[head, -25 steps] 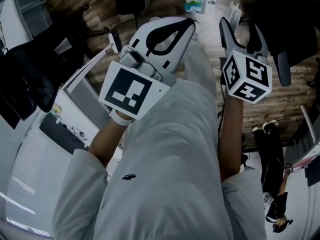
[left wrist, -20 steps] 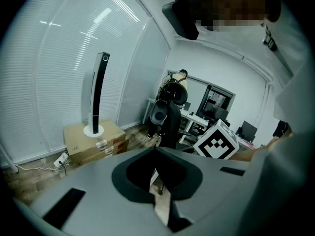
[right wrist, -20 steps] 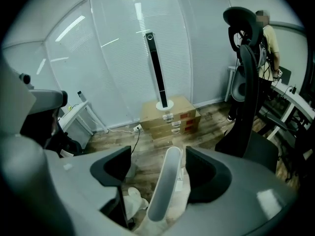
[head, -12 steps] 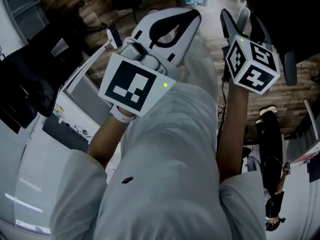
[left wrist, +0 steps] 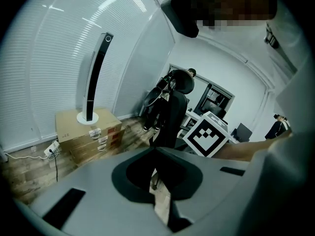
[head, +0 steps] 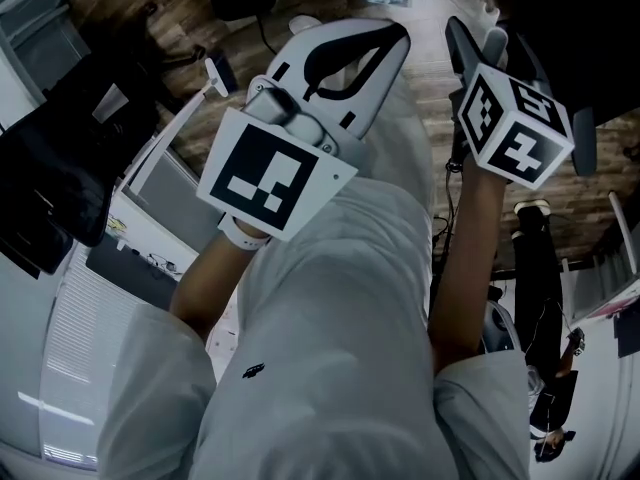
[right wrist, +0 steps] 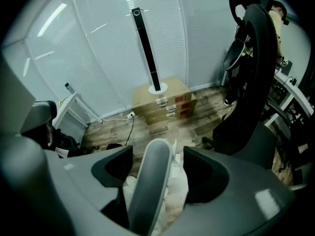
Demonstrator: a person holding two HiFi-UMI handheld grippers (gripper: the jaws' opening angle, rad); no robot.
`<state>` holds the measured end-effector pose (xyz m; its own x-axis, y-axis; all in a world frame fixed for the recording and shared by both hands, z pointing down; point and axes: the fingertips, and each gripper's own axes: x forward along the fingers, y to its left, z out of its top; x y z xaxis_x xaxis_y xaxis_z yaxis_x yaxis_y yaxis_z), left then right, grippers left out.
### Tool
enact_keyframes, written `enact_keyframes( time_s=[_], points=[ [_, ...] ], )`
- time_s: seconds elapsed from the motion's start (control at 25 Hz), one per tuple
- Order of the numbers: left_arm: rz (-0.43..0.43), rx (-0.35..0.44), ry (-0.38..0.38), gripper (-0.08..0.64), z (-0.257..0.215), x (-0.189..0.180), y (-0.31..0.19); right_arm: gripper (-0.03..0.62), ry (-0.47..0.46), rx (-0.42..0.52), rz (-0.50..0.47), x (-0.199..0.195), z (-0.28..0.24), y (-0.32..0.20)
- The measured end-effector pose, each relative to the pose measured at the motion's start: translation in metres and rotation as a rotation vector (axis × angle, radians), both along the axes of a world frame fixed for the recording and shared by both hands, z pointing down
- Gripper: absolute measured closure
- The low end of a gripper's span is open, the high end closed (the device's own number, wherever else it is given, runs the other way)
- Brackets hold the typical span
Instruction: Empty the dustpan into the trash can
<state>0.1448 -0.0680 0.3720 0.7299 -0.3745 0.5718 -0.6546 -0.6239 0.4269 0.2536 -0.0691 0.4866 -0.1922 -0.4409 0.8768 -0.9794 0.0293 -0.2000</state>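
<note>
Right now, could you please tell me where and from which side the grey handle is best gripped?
Grip the grey handle on its long rounded sides, as the right tongs seem to: it lies lengthwise between the jaws, so come from its end.

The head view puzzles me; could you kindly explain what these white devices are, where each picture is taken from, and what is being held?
There is no robot: a person holds a two-jaw gripper in each hand. The head view comes from a camera on the person's head, looking steeply down. The other two come from cameras riding on each gripper, looking along its jaws. The cube with square markers belongs to the right gripper. On the left gripper the jaws are together, nothing between them. The right gripper grips a grey handle, probably the dustpan's, above something white and crumpled. No table shows; cardboard boxes and a tower fan stand on the wooden floor.
</note>
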Motion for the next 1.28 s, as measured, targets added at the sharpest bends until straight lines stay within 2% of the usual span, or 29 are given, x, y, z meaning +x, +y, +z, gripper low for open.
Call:
enact_keyframes(
  time_s=[0.16, 0.36, 0.48, 0.6, 0.72, 0.92, 1.08, 1.28],
  points=[
    [0.0, -0.014, 0.004, 0.554, 0.009, 0.003, -0.004, 0.262, -0.004, -0.029, 0.015, 0.005, 0.007, -0.004],
    [0.004, -0.025, 0.005, 0.554, 0.016, 0.006, -0.008, 0.382, -0.061, -0.058, 0.062, 0.009, 0.011, -0.003],
    [0.008, -0.022, 0.008, 0.554, 0.016, 0.006, -0.008, 0.38, -0.073, -0.065, 0.073, 0.01, 0.011, -0.002],
    [0.01, -0.023, 0.005, 0.554, 0.017, 0.006, -0.006, 0.384, -0.049, -0.084, 0.028, 0.01, 0.012, 0.0],
    [0.013, -0.023, 0.006, 0.554, 0.018, 0.006, -0.004, 0.396, -0.061, -0.056, 0.092, 0.018, 0.011, 0.001],
    [0.01, -0.021, 0.008, 0.554, 0.016, 0.003, 0.005, 0.439, 0.026, -0.044, 0.145, 0.033, 0.009, 0.01],
    [0.005, -0.019, 0.008, 0.554, 0.012, -0.001, 0.013, 0.465, 0.101, -0.026, 0.096, 0.035, 0.009, 0.018],
    [-0.003, -0.007, 0.008, 0.554, 0.011, -0.005, 0.022, 0.469, 0.128, -0.008, 0.077, 0.032, 0.006, 0.024]
  ],
)
